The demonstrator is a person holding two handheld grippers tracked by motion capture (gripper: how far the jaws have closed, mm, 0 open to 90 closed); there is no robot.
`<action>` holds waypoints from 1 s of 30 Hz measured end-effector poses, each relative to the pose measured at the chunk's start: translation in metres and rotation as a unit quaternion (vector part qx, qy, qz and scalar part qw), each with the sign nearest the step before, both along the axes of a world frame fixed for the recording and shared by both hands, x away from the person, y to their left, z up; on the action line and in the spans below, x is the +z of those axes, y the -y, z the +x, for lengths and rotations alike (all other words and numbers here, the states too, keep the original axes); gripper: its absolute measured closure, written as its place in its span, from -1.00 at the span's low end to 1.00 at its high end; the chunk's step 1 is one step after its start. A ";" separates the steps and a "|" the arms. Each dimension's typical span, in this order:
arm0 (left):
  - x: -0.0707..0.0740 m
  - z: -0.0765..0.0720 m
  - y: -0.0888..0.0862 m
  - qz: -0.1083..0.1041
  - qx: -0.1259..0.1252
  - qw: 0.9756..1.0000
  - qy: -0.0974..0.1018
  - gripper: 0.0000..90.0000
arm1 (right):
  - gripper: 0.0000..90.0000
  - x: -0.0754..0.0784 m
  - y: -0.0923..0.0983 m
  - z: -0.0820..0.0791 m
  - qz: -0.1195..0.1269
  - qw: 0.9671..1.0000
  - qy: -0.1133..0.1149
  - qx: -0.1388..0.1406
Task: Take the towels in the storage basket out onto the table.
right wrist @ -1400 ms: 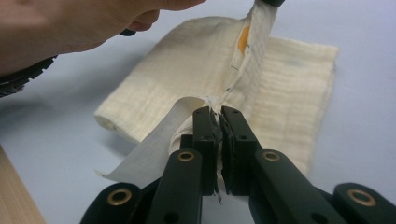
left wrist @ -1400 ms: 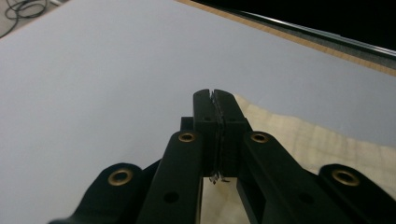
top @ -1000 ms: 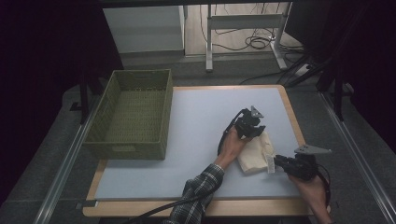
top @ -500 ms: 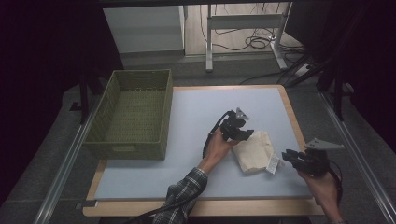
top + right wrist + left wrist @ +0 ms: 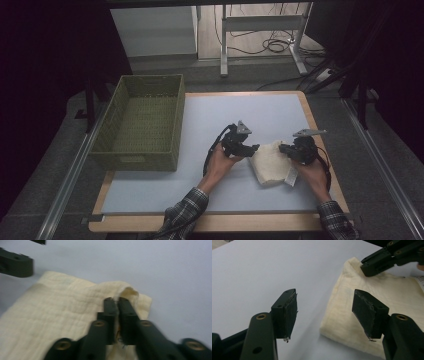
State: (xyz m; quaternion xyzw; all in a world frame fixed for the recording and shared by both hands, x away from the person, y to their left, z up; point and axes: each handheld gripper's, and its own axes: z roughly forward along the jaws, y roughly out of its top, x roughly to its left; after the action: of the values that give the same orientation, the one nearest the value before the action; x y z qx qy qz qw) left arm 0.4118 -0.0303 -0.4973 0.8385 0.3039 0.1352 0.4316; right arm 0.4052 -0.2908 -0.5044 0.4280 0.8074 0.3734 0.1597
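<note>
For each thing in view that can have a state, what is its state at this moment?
Cloth: folded, lying on the mat, one edge pinched up.
Right gripper: jaws have just closed, shut on a fold of the cloth.
Left gripper: jaws have just been opening, open, nothing pressed between them, at the cloth's edge.
Basket: upright, empty, at the left of the mat.
Mat: lying flat on the table.

Cloth (image 5: 62,322) edge hidden between right gripper (image 5: 117,302) jaws; small white tag (image 5: 290,177) print unreadable
</note>
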 end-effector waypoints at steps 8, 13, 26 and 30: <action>0.005 -0.001 -0.005 -0.012 0.004 1.000 0.003 -0.18 | 0.98 0.028 0.008 -0.012 -0.004 0.999 0.033 -0.005; 0.002 -0.002 -0.001 -0.007 0.003 1.000 0.003 -0.18 | 0.97 0.016 0.012 0.001 -0.026 0.999 0.010 -0.016; -0.002 -0.002 -0.006 0.006 0.007 1.000 -0.002 -0.19 | 0.37 0.026 0.030 -0.039 -0.018 1.000 0.008 -0.016; -0.002 -0.003 -0.011 0.001 0.010 1.000 -0.007 -0.21 | 0.22 0.020 0.035 -0.060 -0.024 1.000 -0.003 -0.013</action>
State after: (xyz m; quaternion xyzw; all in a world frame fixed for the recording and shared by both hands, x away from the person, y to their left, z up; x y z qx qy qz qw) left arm 0.4084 -0.0196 -0.4992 0.8370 0.3149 0.1336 0.4270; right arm 0.3457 -0.3255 -0.4846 0.4354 0.8111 0.3504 0.1725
